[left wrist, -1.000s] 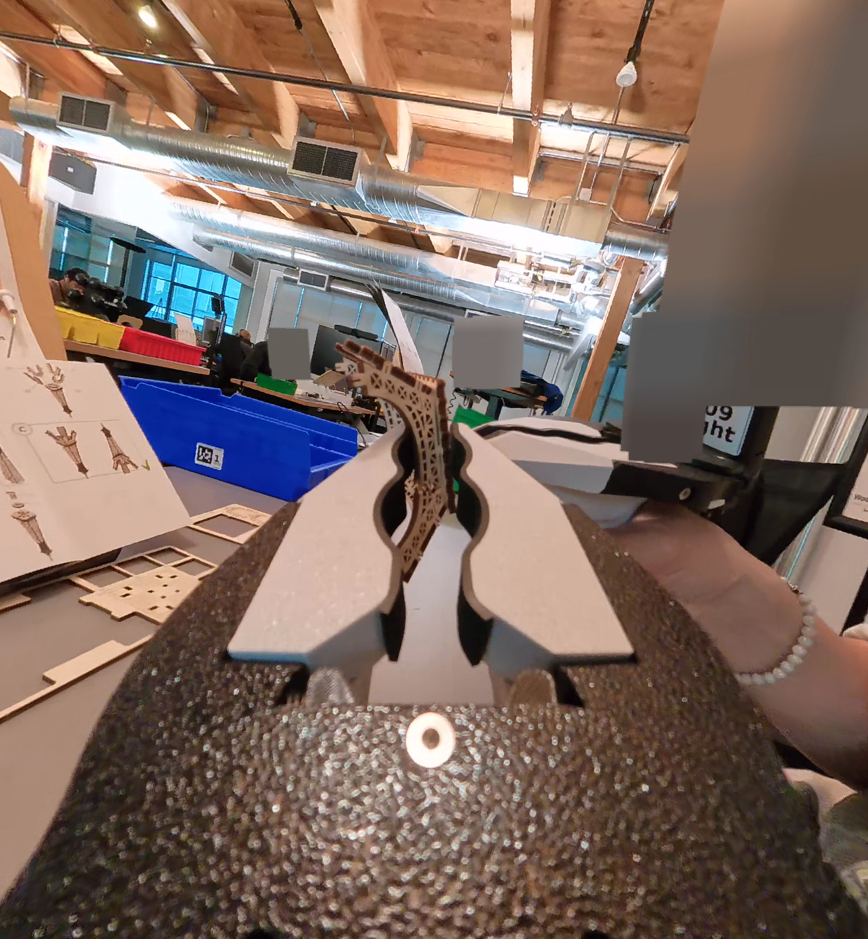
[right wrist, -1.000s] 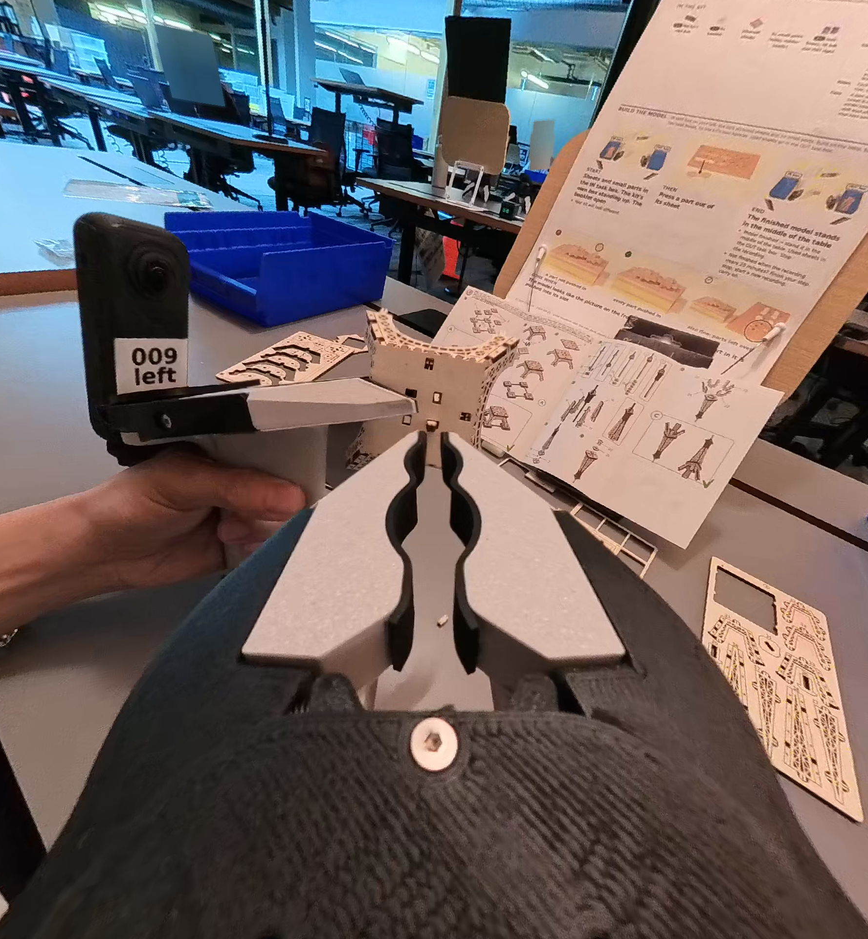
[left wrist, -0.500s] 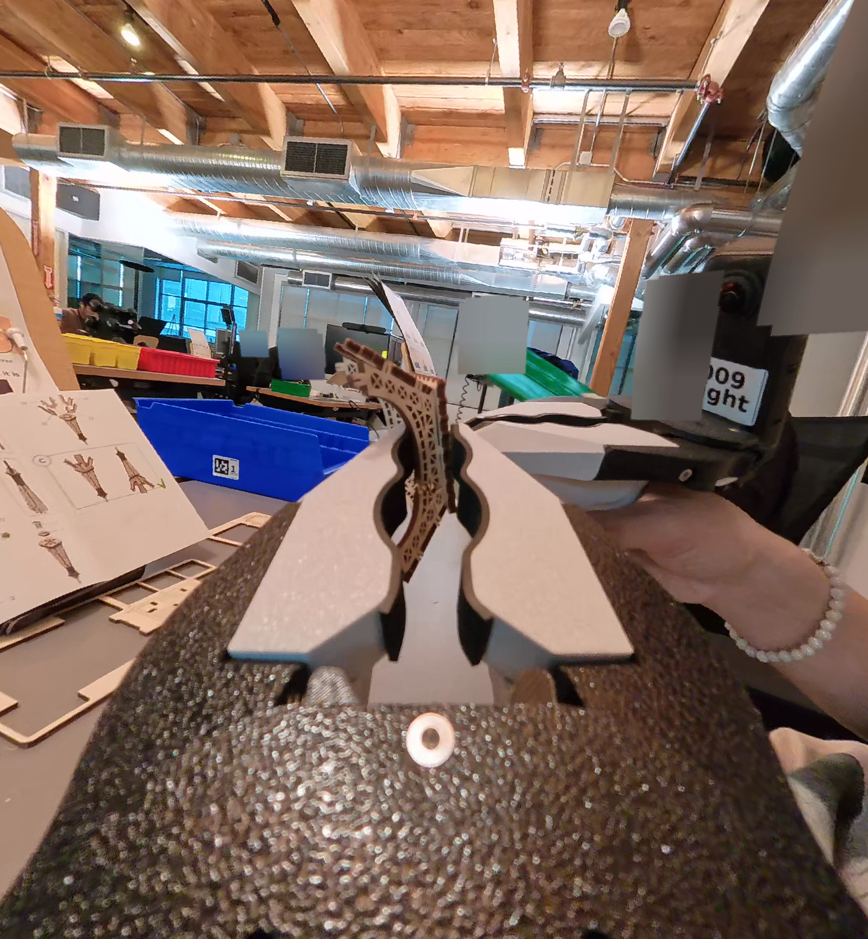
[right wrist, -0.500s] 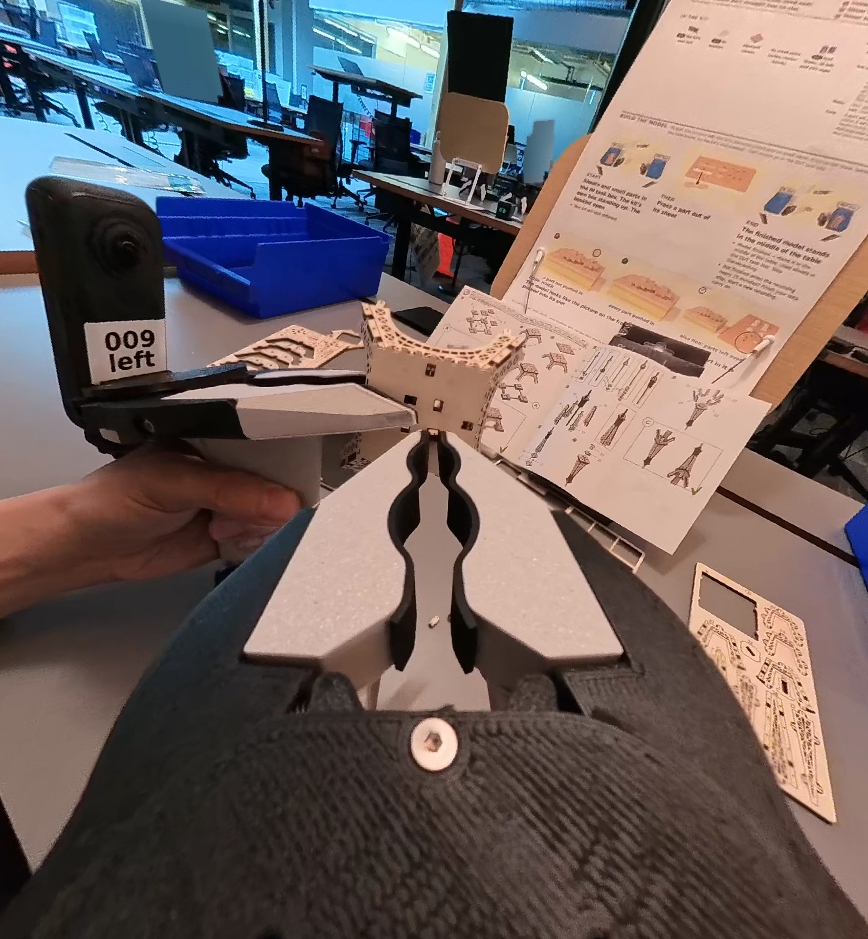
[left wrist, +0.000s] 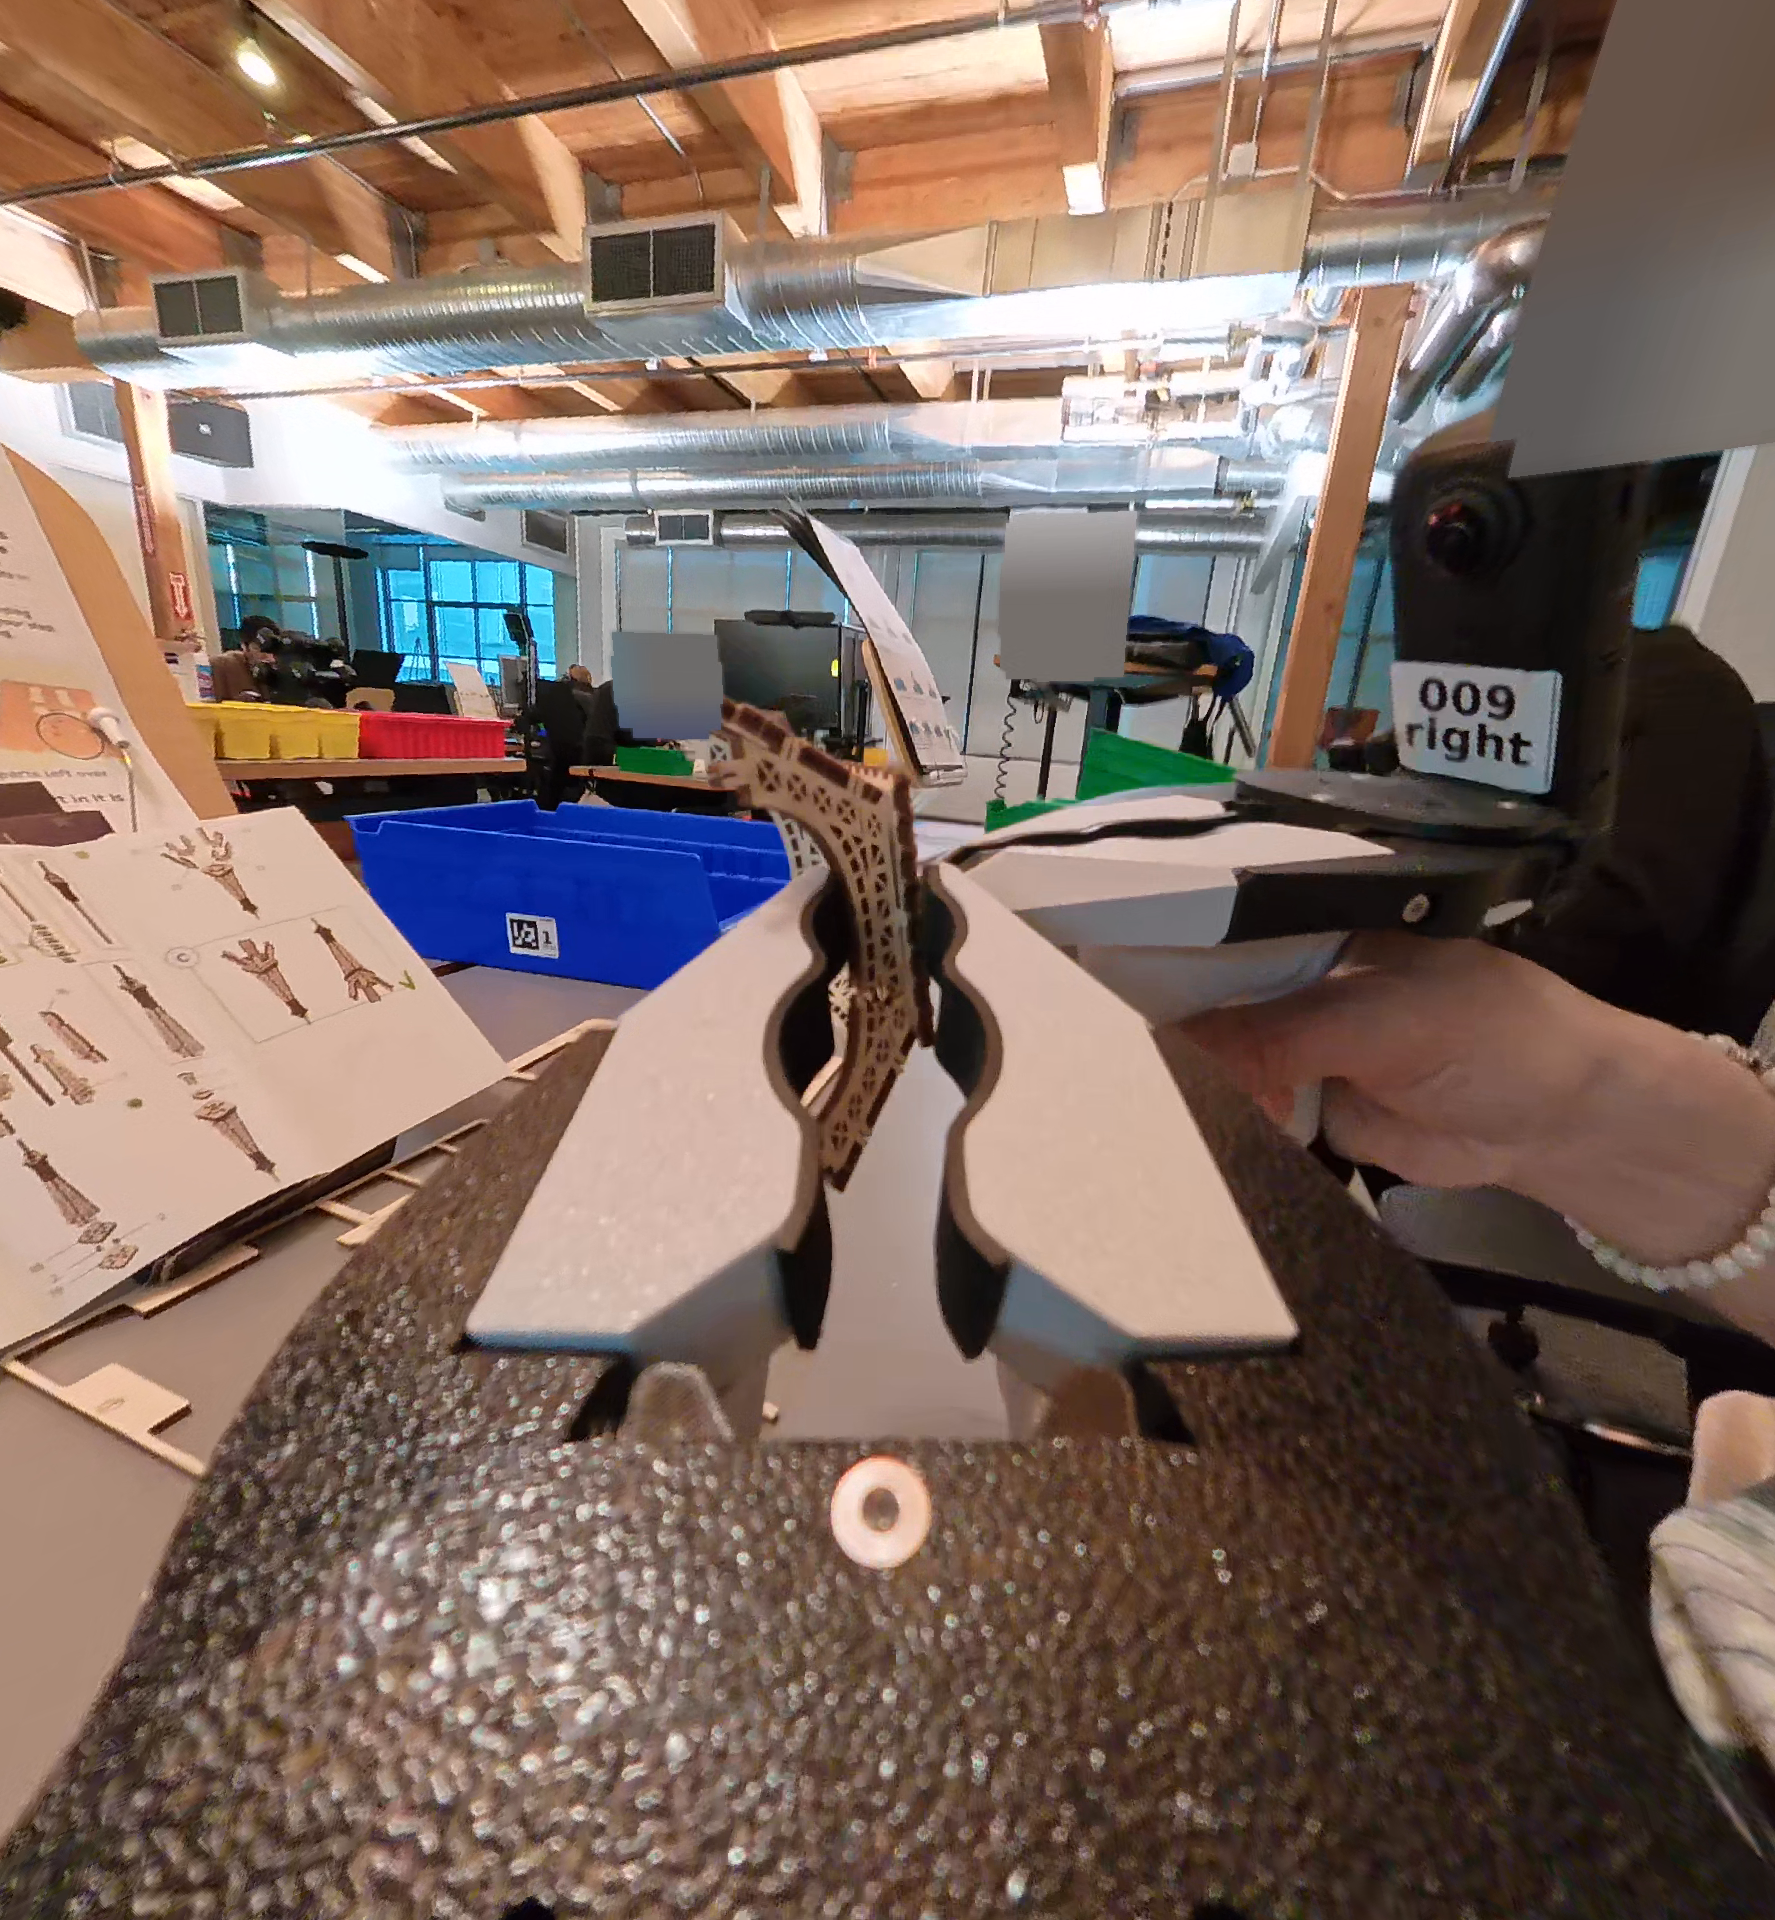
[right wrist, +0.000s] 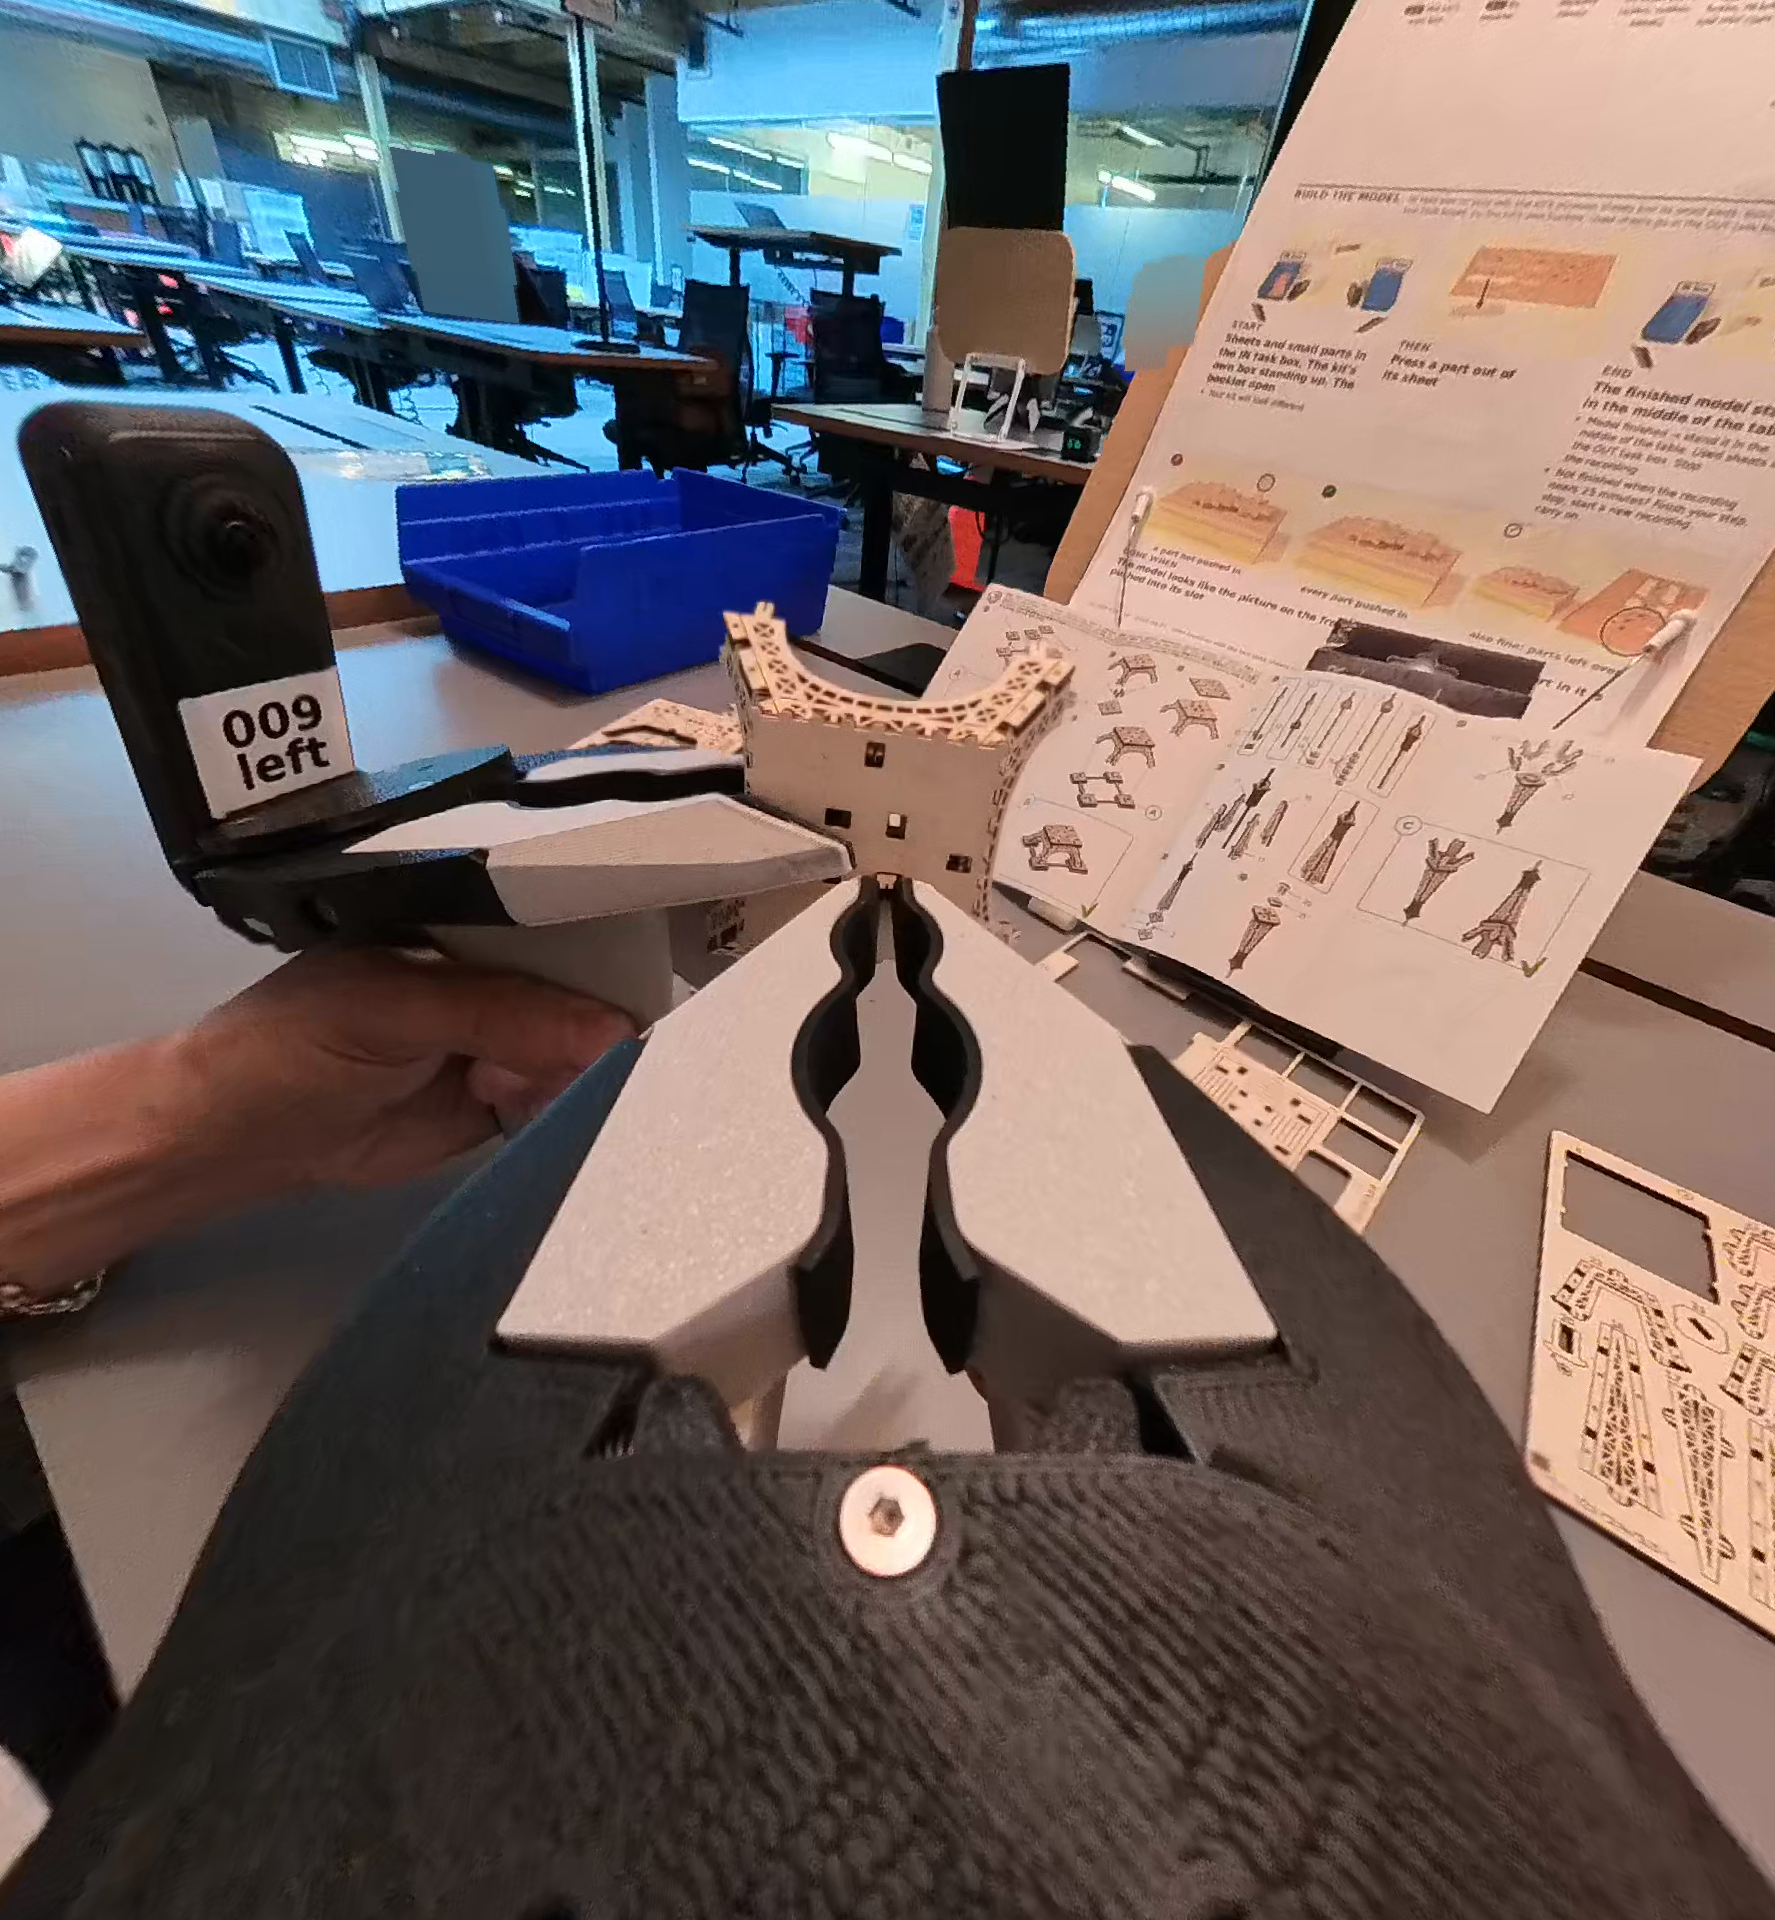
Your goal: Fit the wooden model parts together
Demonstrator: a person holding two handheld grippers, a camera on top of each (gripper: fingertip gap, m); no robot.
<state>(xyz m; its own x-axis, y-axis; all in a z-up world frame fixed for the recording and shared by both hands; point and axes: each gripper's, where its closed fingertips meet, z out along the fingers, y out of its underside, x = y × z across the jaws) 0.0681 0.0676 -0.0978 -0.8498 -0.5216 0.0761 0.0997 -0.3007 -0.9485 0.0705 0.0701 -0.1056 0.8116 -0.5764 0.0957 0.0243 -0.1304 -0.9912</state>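
Together | wooden model clamped by both grippers' tips | airborne

On view are 2 grippers, the left gripper and the right gripper, each held by 1 hand, and 1 wooden model piece between them. The table carries 1 blue bin, 1 open instruction booklet and 1 uncut parts sheet. Beside them lie 1 emptied sheet frame, with 1 propped instruction board behind.
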